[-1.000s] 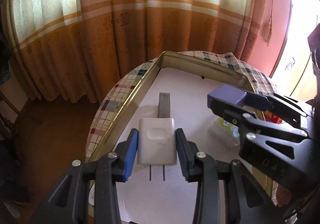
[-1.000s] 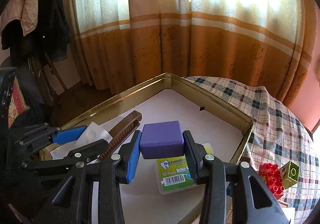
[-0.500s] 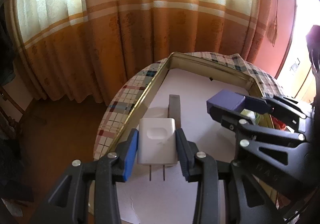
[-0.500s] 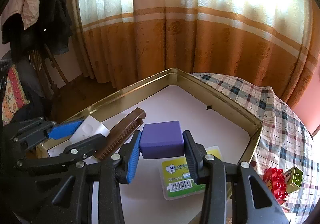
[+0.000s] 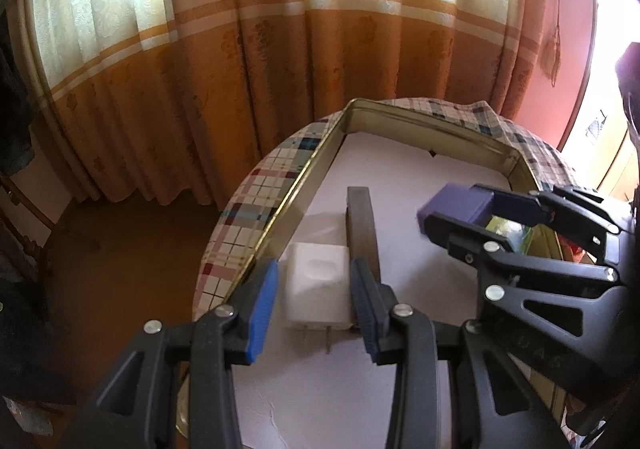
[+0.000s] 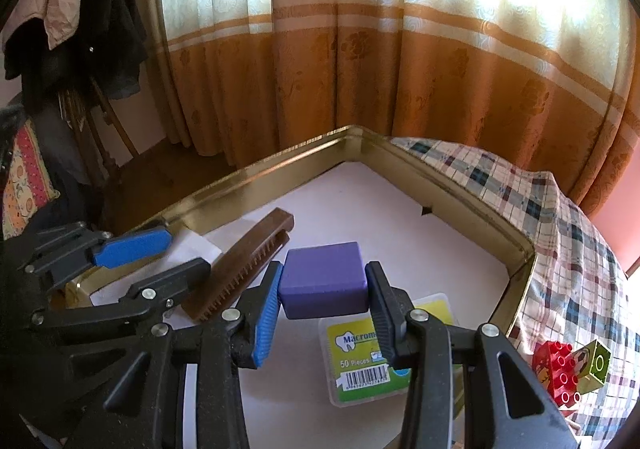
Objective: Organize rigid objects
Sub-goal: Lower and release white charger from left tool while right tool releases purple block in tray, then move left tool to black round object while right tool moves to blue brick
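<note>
The left tool [image 5: 314, 303] has its 2 fingers spread, with gaps on both sides of the white plug adapter [image 5: 316, 295] lying between them on the white floor of the tray [image 5: 308, 169]. The adapter's 2 prongs point toward 6 o'clock. Just beside it, toward 1 o'clock, lies a brown comb [image 5: 362, 221], running lengthwise toward 12 o'clock.

The right tool [image 6: 323, 303] pinches a purple block [image 6: 323, 281] between its blue pad and its black pad, holding it above the tray floor. In the left wrist view this tool reaches in from 3 o'clock, tilted downward. In the right wrist view the left tool enters from 9 o'clock.

Below the block, toward 5 o'clock, a clear plastic box [image 6: 360, 365] with a green and yellow label reading "50 Pieces" lies flat in the tray. The comb shows its teeth at 10 o'clock from the block.

The gold-walled tray sits on a surface covered by a plaid cloth [image 6: 560, 217]. Outside the tray, at 4 o'clock, sit red toy bricks [image 6: 560, 373] and a green cube [image 6: 596, 365]. Orange and cream curtains [image 6: 360, 49] hang behind.
</note>
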Tool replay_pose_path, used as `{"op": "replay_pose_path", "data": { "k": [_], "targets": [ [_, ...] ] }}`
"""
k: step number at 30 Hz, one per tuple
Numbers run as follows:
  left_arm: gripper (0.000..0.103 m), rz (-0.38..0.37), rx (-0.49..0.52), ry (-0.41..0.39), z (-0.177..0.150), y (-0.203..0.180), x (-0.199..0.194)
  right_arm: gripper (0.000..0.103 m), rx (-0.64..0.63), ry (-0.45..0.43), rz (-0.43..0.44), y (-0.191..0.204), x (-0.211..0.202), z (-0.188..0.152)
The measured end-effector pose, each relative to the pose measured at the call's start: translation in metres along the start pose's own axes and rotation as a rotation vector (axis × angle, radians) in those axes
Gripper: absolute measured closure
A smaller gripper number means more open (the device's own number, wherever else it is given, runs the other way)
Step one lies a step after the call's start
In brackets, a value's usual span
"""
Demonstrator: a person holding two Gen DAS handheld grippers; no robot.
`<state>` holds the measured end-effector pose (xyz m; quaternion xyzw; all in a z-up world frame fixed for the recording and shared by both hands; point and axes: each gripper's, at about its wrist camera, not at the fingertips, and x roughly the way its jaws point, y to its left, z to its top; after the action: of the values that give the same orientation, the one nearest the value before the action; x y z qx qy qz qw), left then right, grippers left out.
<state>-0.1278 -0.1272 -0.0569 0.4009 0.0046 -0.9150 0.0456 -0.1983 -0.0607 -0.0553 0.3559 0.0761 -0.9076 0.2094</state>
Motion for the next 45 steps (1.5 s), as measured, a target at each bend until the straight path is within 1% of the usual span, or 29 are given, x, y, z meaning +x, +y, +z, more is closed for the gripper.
{"op": "replay_pose_path", "data": {
  "k": [3, 5, 6, 7, 8, 9, 10, 11, 12, 13, 15, 17, 20, 22, 24, 29, 33, 39, 45],
  "targets": [
    [0.066, 0.001, -0.002, 0.002, 0.0, 0.0, 0.0, 0.054, 0.005, -0.008, -0.004, -0.002, -0.001, -0.001],
    [0.065, -0.006, -0.013, 0.008, 0.0, 0.002, 0.0, 0.045, 0.025, -0.022, -0.015, -0.006, -0.003, -0.001],
    [0.065, -0.008, -0.018, 0.011, 0.0, 0.003, 0.0, 0.042, 0.036, -0.023, -0.011, -0.008, -0.004, -0.001],
    [0.065, -0.01, -0.023, 0.015, 0.001, 0.003, -0.001, 0.038, 0.048, -0.024, -0.007, -0.01, -0.006, -0.001],
    [0.063, -0.014, -0.026, 0.017, 0.001, 0.003, -0.001, 0.036, 0.054, -0.03, -0.007, -0.012, -0.009, -0.001],
    [0.059, -0.019, -0.029, 0.016, 0.001, 0.003, -0.002, 0.036, 0.057, -0.038, -0.008, -0.013, -0.013, 0.0],
    [0.055, -0.019, -0.026, 0.01, 0.001, 0.001, -0.004, 0.033, 0.062, -0.048, -0.006, -0.015, -0.017, 0.0],
    [0.042, -0.025, -0.019, 0.003, 0.001, -0.001, -0.006, 0.027, 0.069, -0.055, 0.0, -0.016, -0.02, 0.001],
    [0.03, -0.032, -0.009, -0.008, 0.001, -0.005, -0.009, 0.025, 0.073, -0.058, 0.005, -0.016, -0.023, 0.001],
    [0.025, -0.033, 0.001, -0.016, 0.0, -0.009, -0.012, 0.023, 0.074, -0.06, 0.007, -0.015, -0.024, 0.002],
    [0.011, -0.003, 0.025, -0.037, 0.0, -0.016, -0.017, 0.023, 0.071, -0.058, 0.006, -0.013, -0.026, 0.002],
    [0.004, 0.053, 0.054, -0.06, 0.0, -0.02, -0.02, 0.022, 0.073, -0.063, 0.006, -0.013, -0.031, 0.0],
    [0.003, 0.057, 0.036, -0.062, 0.002, -0.013, -0.021, 0.021, 0.08, -0.074, 0.003, -0.016, -0.038, -0.003],
    [0.003, 0.057, 0.02, -0.057, 0.004, -0.008, -0.02, 0.017, 0.09, -0.08, 0.0, -0.021, -0.044, -0.005],
    [0.003, 0.056, 0.006, -0.055, 0.004, -0.004, -0.02, 0.017, 0.092, -0.088, -0.009, -0.024, -0.049, -0.007],
    [0.003, 0.053, -0.012, -0.058, 0.004, -0.005, -0.025, 0.017, 0.105, -0.103, -0.015, -0.04, -0.076, -0.02],
    [0.002, 0.028, -0.021, -0.066, 0.003, -0.012, -0.033, 0.017, 0.124, -0.109, -0.043, -0.059, -0.099, -0.038],
    [0.002, -0.03, -0.002, -0.076, -0.007, -0.043, -0.049, 0.016, 0.195, -0.095, -0.101, -0.093, -0.13, -0.077],
    [0.002, -0.103, 0.041, -0.101, -0.02, -0.083, -0.073, 0.016, 0.208, -0.074, -0.117, -0.107, -0.152, -0.12]
  ]
}}
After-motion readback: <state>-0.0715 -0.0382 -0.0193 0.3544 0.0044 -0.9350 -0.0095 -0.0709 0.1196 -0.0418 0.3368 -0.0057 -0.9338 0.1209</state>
